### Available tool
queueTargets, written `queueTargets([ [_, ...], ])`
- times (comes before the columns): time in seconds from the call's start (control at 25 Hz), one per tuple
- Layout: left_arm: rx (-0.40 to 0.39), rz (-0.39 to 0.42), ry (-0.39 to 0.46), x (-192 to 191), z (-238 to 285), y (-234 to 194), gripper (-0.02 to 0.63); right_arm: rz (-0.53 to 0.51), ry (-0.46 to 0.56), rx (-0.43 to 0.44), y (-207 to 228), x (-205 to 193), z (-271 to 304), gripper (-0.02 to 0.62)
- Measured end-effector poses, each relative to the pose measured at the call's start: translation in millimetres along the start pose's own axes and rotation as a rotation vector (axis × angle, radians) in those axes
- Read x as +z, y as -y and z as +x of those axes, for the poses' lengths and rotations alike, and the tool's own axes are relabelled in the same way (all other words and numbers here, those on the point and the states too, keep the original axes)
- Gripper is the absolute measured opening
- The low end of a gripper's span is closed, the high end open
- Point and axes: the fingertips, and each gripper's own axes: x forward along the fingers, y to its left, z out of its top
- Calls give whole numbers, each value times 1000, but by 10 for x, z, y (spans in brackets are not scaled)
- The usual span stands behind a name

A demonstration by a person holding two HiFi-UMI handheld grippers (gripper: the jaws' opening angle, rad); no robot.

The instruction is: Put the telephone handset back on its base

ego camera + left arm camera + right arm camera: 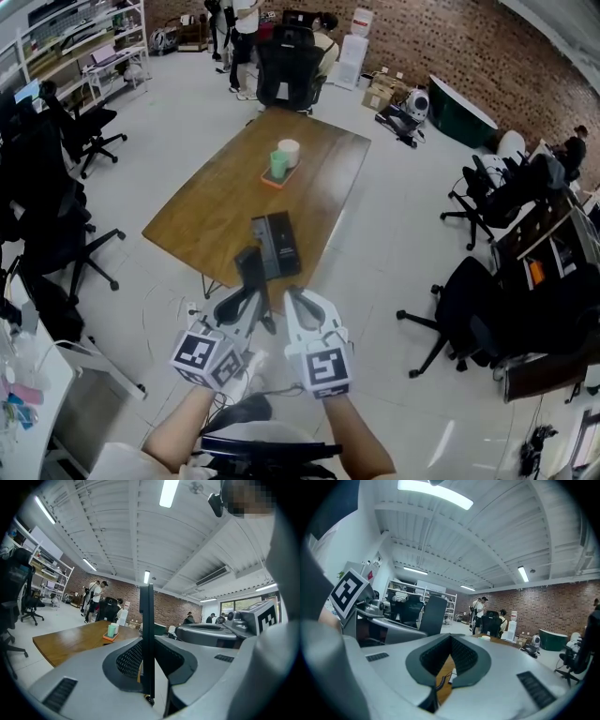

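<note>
Handset [249,267] is pinched by the left tool [249,292] and held just beside the base [278,246] at the near table [216,202] edge, probably for lining up over the cradle. The right tool [302,305] is pressed together and empty, parked alongside, out of the way.

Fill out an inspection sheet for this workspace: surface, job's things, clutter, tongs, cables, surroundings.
Surface: wooden table on a pale tiled floor.
Job's things: black telephone base lies near the table's near edge; handset is off it, held upright.
Clutter: two cups on an orange tray, mid-table.
Grippers: left tongs shut on the handset; right tongs shut, nothing held, beside the left.
Cables: coiled cord seen against the wood through the right tongs' pad opening.
Surroundings: office chairs, brick wall, people at the far end.
</note>
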Motion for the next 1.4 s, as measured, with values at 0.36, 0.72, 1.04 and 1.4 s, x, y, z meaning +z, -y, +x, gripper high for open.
queueTargets([
  [0.36,-27,-42,-47,-227,316,-279,69,9,-30,-36,124,-120,292,3],
  [0.72,-42,-119,-90,-458,615,-578,69,39,-51,-47,208,-257,577,3],
  [1.04,-42,-191,-138,-744,842,-854,69,59,-54,-59,257,-384,798,3],
  [1.4,-25,-360,-196,-1148,1138,-1268,69,64,-85,-71,296,-499,920,3],
])
